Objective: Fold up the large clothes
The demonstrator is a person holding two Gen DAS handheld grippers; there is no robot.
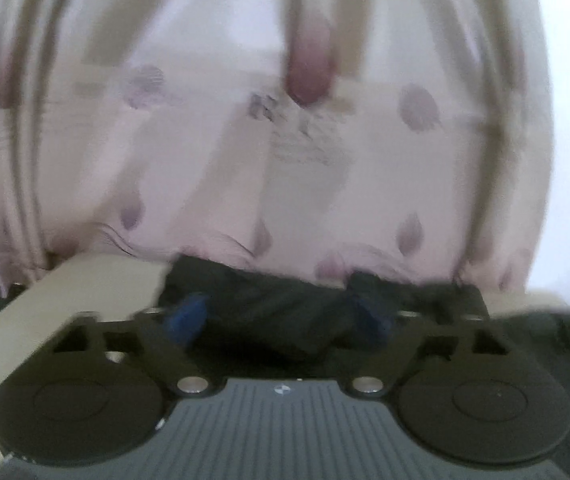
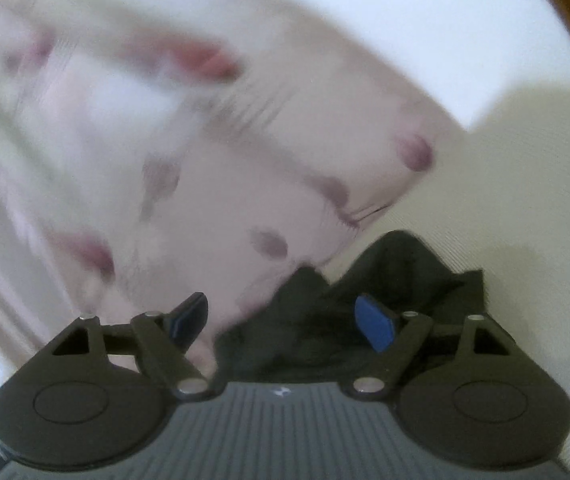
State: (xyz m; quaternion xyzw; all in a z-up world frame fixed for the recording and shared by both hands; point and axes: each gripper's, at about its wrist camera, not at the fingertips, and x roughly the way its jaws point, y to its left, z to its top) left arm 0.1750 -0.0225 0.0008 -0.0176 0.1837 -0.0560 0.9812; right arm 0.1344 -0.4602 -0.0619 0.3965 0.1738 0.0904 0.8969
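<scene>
Left wrist: left gripper point(image 1: 285, 316) released | dark garment point(image 1: 269, 304) between fingers, unpinched | right gripper point(image 2: 285, 320) likewise

There was one dark garment point(image 1: 269, 320), bunched. One pale pink spotted cloth point(image 1: 285, 168) lay behind it. Two hand-held grippers showed, the left hand-held gripper point(image 1: 285, 316) and the right hand-held gripper point(image 2: 285, 322), each with two blue-padded fingers.

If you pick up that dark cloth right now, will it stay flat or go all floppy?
Probably floppy: the dark cloth already lies in soft peaks and wrinkles between the open right gripper fingers. It looks thin, so likely light. Grabbed at one spot, the rest would probably droop and drag over the pale surface.
</scene>
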